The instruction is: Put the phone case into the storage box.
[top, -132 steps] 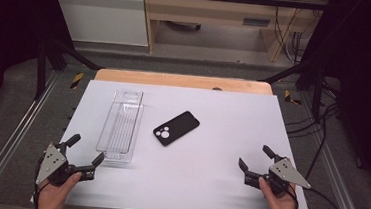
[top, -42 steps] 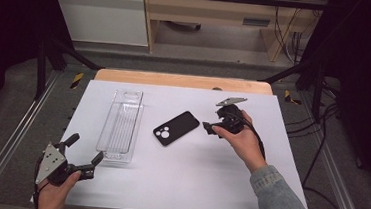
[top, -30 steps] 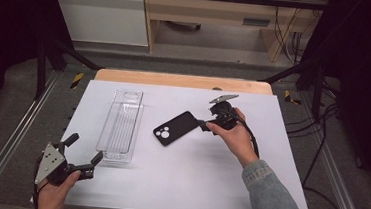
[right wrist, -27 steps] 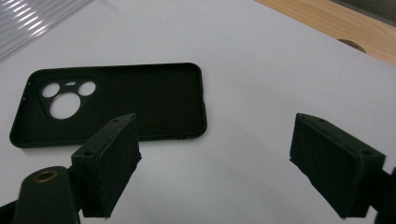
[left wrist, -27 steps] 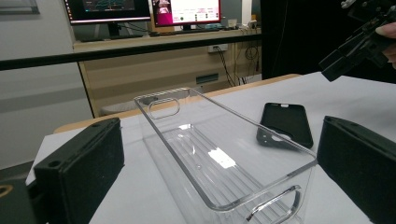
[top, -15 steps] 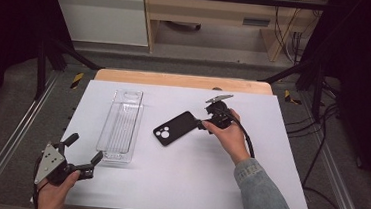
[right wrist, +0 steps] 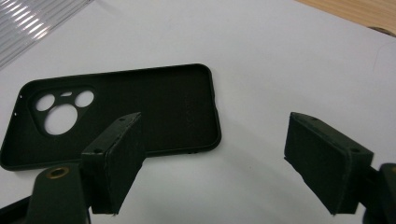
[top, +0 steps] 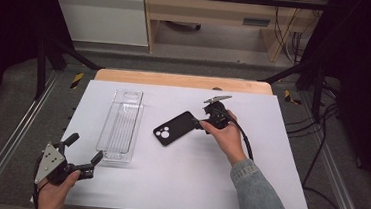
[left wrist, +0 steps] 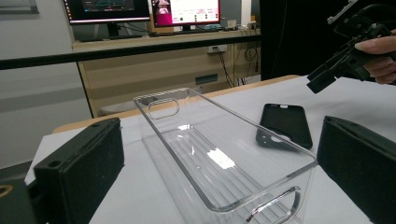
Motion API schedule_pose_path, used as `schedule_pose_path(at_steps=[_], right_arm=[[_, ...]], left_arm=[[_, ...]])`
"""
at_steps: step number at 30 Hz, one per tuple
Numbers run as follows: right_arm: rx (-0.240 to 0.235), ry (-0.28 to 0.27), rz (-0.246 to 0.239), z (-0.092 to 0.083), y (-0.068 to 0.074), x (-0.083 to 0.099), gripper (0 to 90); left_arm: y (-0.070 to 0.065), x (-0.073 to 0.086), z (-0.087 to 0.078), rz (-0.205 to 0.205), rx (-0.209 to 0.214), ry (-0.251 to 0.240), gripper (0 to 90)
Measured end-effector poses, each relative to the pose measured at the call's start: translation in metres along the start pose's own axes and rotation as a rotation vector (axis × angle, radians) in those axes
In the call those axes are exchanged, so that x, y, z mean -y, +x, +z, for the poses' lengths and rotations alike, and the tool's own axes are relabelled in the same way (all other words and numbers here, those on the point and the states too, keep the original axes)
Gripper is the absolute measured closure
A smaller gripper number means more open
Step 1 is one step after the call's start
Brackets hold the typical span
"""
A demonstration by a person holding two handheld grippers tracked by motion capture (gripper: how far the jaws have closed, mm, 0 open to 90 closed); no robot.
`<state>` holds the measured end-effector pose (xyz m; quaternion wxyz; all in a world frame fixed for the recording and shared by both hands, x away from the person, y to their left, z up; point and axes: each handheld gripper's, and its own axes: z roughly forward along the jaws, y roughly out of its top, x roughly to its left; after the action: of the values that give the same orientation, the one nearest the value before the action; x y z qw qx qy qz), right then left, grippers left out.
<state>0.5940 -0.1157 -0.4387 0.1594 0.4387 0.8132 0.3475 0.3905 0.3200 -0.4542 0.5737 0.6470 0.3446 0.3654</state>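
The right gripper [top: 203, 122], jaws spread and empty, hovers at the near end of the phone case [top: 177, 128], which lies flat mid-frame; so thin a case could slide away or slip from one-sided contact

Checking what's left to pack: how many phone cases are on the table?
1. The black phone case lies flat mid-table, right of the clear tray, just ahead of the open right gripper.
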Motion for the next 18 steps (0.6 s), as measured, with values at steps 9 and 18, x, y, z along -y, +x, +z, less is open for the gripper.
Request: schedule_pose_path(at_steps=[9, 18], right_arm=[[-0.006, -0.015, 0.009, 0.0017, -0.0008, -0.0001, 23.9], [-0.005, -0.025, 0.036, 0.0103, -0.0066, 0.0025, 30.8]], left_arm=[[-0.0007, -0.0001, 0.0004, 0.003, 0.001, 0.002, 0.4], [-0.0011, 0.0, 0.0006, 0.005, 0.002, 0.004, 0.4]])
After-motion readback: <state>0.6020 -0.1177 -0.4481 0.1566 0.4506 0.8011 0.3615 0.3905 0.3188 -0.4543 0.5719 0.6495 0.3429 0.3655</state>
